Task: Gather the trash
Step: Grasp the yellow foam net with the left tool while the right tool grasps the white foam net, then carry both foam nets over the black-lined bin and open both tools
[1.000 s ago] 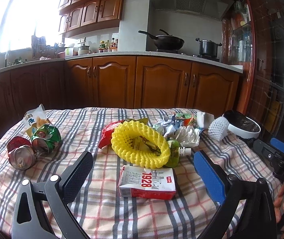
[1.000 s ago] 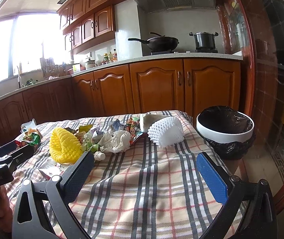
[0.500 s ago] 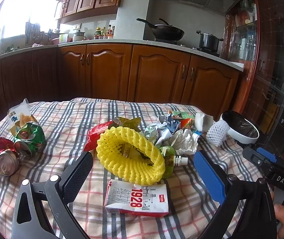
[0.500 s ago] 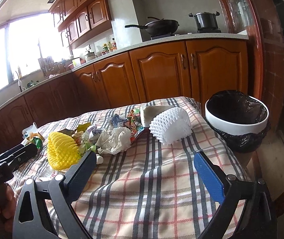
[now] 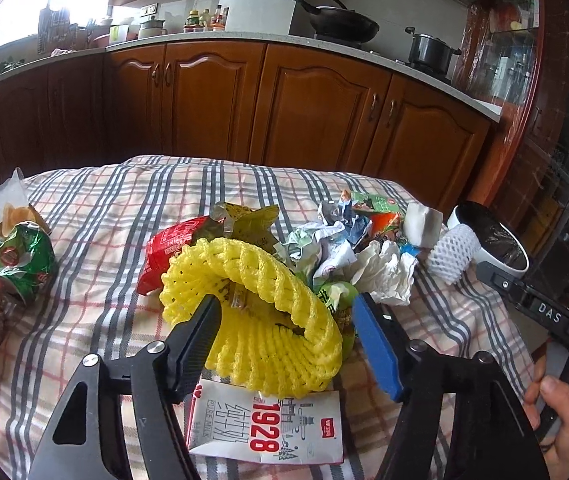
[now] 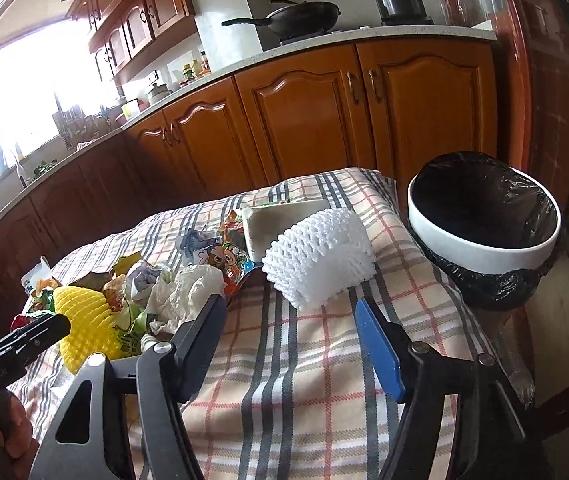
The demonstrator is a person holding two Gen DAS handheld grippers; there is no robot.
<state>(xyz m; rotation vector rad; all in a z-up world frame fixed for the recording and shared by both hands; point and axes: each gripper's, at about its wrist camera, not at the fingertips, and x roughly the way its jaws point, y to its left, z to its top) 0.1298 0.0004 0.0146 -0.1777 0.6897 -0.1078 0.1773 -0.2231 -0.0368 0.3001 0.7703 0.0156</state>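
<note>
Now, left claw: moved in, open, straddling yellow foam net.
Right claw: advanced, open, empty, white foam net just ahead.

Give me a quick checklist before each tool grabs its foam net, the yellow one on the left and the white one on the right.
1. Left tool open: ok.
2. Yellow foam net between the left tool's fingers: ok, they straddle it.
3. Only the net in that grasp: not ok, a milk carton lies partly under it and a green bottle sits against it.
4. Right tool open: ok.
5. White foam net lined up: ok, ahead of the fingers, not yet between them.
6. Trash bin ready: ok, lined and open, beside the table.
</note>
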